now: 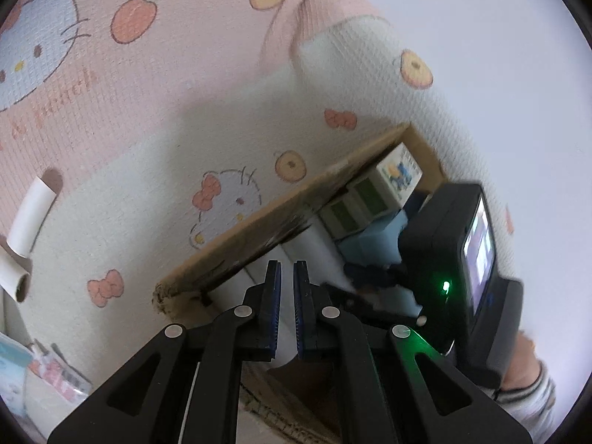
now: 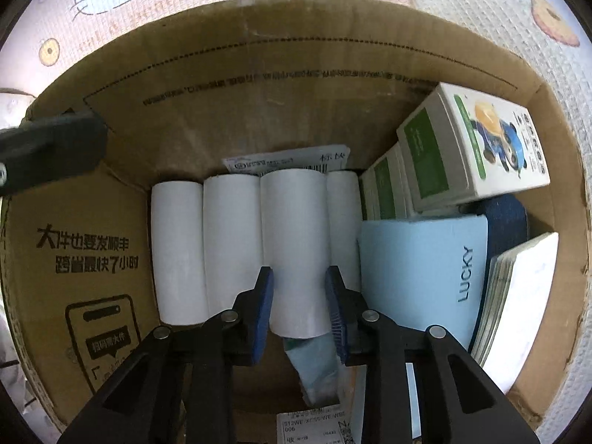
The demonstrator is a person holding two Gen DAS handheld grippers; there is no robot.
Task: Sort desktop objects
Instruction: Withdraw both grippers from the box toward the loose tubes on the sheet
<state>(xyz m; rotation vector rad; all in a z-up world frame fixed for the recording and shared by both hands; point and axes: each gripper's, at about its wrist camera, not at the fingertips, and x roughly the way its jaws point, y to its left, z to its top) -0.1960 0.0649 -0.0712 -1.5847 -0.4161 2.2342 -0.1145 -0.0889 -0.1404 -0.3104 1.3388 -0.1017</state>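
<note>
In the right wrist view my right gripper (image 2: 299, 277) is inside a brown cardboard box (image 2: 259, 111). Its blue pads close on a white paper roll (image 2: 294, 244), third in a row of white rolls (image 2: 179, 248) on the box floor. In the left wrist view my left gripper (image 1: 287, 270) hovers over the box's near wall (image 1: 236, 255), its jaws nearly together with nothing between them. The right gripper's black body (image 1: 455, 259) shows there with a green light.
In the box sit green-and-white cartons (image 2: 473, 148), a light blue "LUCKY" notebook (image 2: 421, 277) and a white book (image 2: 518, 307). Two white rolls (image 1: 31, 218) and packets (image 1: 59, 373) lie on the cartoon-cat mat (image 1: 148, 111) at the left.
</note>
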